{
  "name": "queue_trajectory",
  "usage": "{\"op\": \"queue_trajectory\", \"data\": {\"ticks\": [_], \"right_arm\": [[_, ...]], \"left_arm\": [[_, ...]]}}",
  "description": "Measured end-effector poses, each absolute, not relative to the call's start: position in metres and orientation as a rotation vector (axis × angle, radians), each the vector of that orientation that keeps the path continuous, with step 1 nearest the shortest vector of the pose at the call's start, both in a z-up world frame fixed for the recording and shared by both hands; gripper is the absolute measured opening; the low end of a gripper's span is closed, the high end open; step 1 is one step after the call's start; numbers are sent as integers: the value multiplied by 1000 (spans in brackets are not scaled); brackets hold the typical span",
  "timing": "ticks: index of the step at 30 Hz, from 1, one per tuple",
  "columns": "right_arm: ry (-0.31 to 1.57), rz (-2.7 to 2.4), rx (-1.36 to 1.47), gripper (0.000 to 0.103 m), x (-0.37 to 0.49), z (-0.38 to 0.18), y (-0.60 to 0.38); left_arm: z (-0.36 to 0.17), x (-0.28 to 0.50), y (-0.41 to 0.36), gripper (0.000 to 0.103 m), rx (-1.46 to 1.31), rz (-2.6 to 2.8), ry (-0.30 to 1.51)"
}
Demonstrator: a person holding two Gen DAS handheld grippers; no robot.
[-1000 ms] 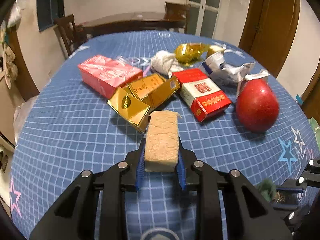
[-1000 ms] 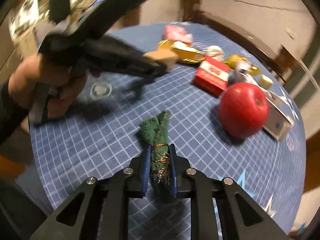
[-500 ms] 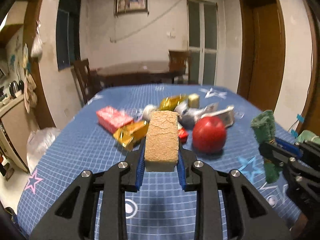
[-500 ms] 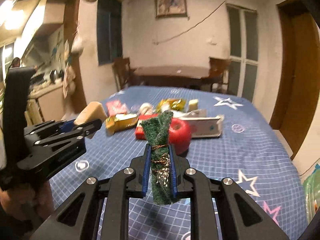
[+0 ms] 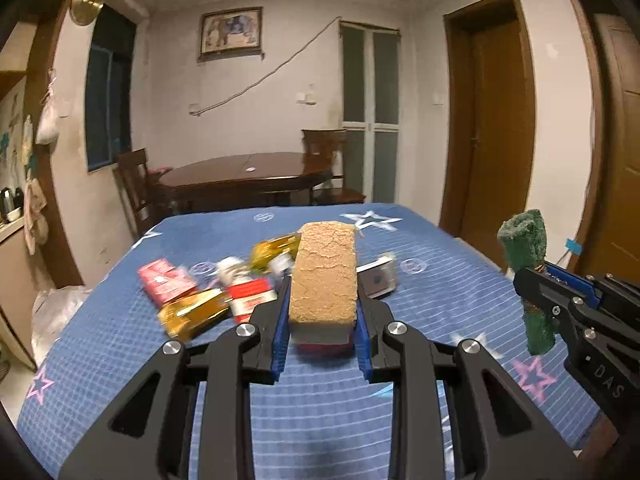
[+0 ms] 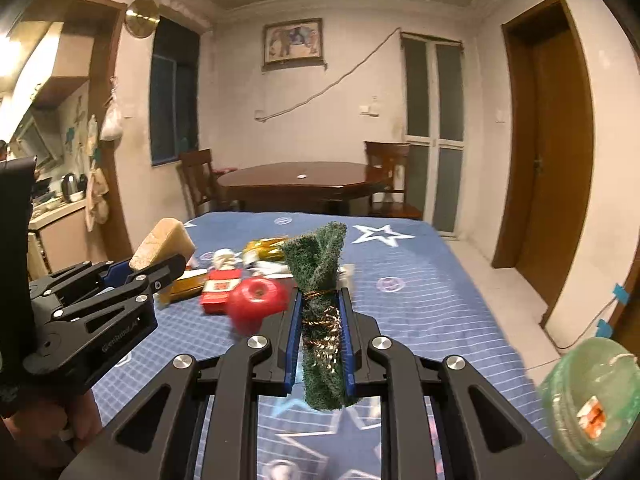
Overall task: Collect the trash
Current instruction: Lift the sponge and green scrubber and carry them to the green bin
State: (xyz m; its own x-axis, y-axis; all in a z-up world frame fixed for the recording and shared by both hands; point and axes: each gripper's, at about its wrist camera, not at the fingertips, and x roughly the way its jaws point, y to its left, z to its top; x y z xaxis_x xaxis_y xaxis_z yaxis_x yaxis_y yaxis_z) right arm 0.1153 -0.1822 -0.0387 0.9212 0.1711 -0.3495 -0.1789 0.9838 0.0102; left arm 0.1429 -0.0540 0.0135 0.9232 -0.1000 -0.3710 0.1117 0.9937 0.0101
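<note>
We have both grippers loaded above the table (image 5: 120, 360), which wears a blue checked cloth with stars. The left gripper (image 5: 322, 312) has its fingers clamped narrow on a tan, crusty sponge block (image 5: 324, 276); the right gripper (image 6: 320, 332) has its fingers squeezed nearly together on a green scouring pad (image 6: 320, 280), rolled and tied with a coppery wire. Both pieces hang clear of the cloth.

The rest of the trash lies at about twelve o'clock from us: a red box (image 5: 164, 284), a gold carton (image 5: 192, 314), a red-and-white pack (image 6: 219, 290), a gold wrapper (image 5: 276, 252), a crumpled white wrapper (image 5: 378, 278), and a red apple (image 6: 258, 300) just beside the pad. A green translucent bag (image 6: 588, 396) sits at four o'clock off the table edge; we judge it the likely drop point.

Risks, as we see them: the sponge sticks far out past the fingers, so a quick swing could lever it loose. The soft pad may slide through under its own wire. The two grippers ride close together and could knock.

Writing: a logo on the left gripper's body and "DAS" on the right one; the box print is too blurred to read.
</note>
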Motion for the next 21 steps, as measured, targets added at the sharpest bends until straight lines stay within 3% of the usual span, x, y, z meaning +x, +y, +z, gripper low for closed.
{"op": "queue_trajectory", "data": {"ticks": [21], "right_arm": [[378,-154,39,18,88,-10,-430]], "left_arm": [[18,174,-249,26,68,-500,403]]}}
